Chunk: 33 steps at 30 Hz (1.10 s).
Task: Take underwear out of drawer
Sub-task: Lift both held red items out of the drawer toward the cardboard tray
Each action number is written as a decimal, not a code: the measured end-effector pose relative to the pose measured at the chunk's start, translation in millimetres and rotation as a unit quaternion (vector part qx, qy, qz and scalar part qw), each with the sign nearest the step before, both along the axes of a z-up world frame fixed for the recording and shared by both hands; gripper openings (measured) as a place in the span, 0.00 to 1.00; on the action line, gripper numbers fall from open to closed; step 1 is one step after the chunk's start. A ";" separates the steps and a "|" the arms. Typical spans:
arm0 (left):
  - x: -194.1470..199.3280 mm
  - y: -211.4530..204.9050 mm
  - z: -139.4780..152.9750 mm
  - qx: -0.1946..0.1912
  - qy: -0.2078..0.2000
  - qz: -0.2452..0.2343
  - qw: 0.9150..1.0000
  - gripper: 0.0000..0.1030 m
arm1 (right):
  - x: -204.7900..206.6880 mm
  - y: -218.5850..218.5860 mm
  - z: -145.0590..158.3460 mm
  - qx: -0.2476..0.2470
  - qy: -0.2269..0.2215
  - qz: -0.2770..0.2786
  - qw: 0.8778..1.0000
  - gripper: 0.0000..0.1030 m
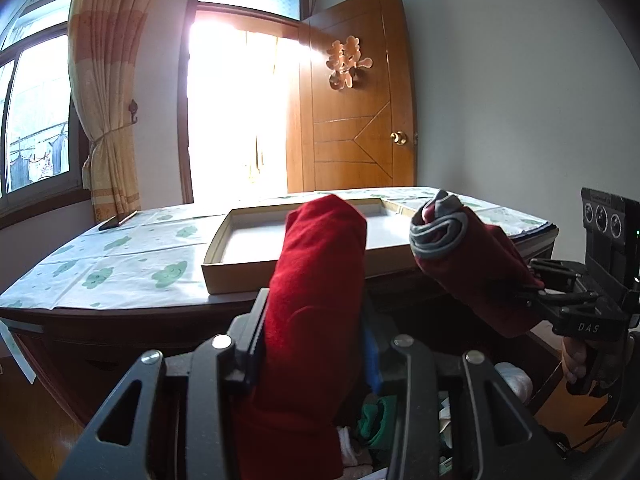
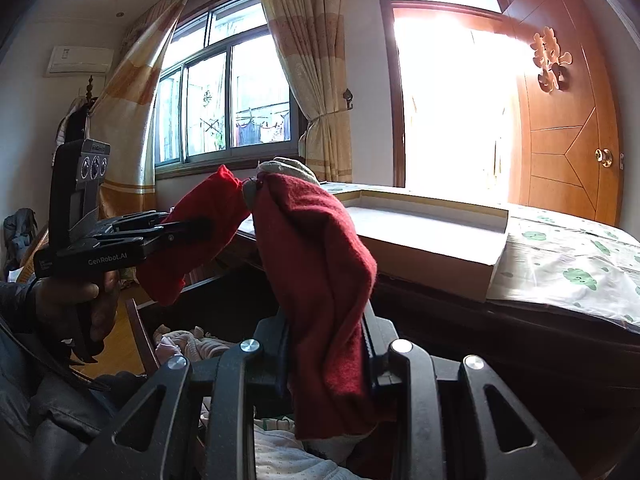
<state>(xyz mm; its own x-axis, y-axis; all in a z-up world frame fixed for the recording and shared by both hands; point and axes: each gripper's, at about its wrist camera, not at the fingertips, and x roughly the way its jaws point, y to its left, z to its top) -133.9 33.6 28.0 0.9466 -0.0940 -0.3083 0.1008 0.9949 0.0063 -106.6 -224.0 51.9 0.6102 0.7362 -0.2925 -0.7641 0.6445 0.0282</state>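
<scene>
At the far left, a patterned white-and-green cloth covers the worktop [image 1: 120, 256], and a shallow cardboard box tray [image 1: 224, 256] rests on it. In front, the left hand-held gripper [image 1: 316, 320] is clamped on one rolled bundle of red fabric underwear [image 1: 320, 280], raised above the open drawer of mixed clothes [image 1: 376, 424]. To the right, the right hand-held gripper [image 1: 532, 292] pinches a second red roll with a grey waistband [image 1: 468, 248], lifted near the box's right end.
</scene>
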 end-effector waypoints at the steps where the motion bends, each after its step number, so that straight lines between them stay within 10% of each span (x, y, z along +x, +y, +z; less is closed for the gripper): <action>1: 0.3 -0.1 0.7 0.000 0.000 0.000 1.000 0.37 | -0.2 0.3 0.0 0.000 0.000 0.000 1.000 0.30; 33: 21.9 -6.5 23.9 0.018 0.007 0.007 1.000 0.37 | 5.7 9.4 12.8 0.033 0.034 0.002 0.999 0.30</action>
<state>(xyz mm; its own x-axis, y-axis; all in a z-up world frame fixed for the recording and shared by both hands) -112.0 27.1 51.9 0.9431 -0.0687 -0.3252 0.0867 0.9954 0.0414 -100.9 -214.7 64.7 0.5869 0.7581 -0.2844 -0.7621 0.6358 0.1224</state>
